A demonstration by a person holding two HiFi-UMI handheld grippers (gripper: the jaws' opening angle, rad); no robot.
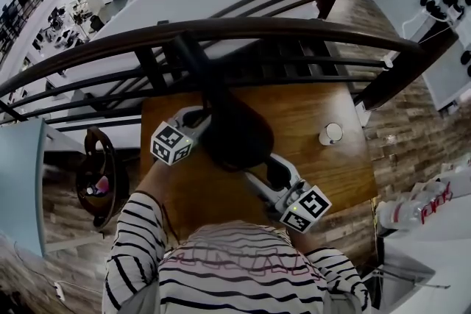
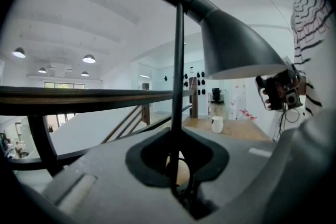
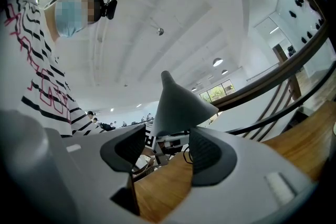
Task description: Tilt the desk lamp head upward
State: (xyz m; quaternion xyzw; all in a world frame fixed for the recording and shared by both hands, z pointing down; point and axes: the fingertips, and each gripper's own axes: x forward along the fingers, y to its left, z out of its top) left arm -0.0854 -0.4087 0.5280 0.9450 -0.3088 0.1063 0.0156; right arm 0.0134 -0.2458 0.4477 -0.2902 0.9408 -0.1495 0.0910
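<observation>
The black desk lamp stands on the wooden table [image 1: 316,106]; seen from above, its cone head [image 1: 237,134] covers the base. My left gripper [image 1: 204,123] reaches in from the left, and in the left gripper view my left gripper [image 2: 178,170] is shut on the thin upright lamp stem [image 2: 178,76], with the lamp head [image 2: 231,44] jutting right overhead. My right gripper [image 1: 259,174] comes from the lower right. In the right gripper view my right gripper [image 3: 167,149] stands open, its pads [image 3: 207,152] not touching the lamp head [image 3: 178,105] just ahead of them.
A small white cup [image 1: 330,134] sits at the table's right side. A dark wooden railing [image 1: 294,29] runs along the table's far edge, with a drop behind it. Plastic bottles [image 1: 412,209] lie to the right and a dark chair [image 1: 99,173] stands left.
</observation>
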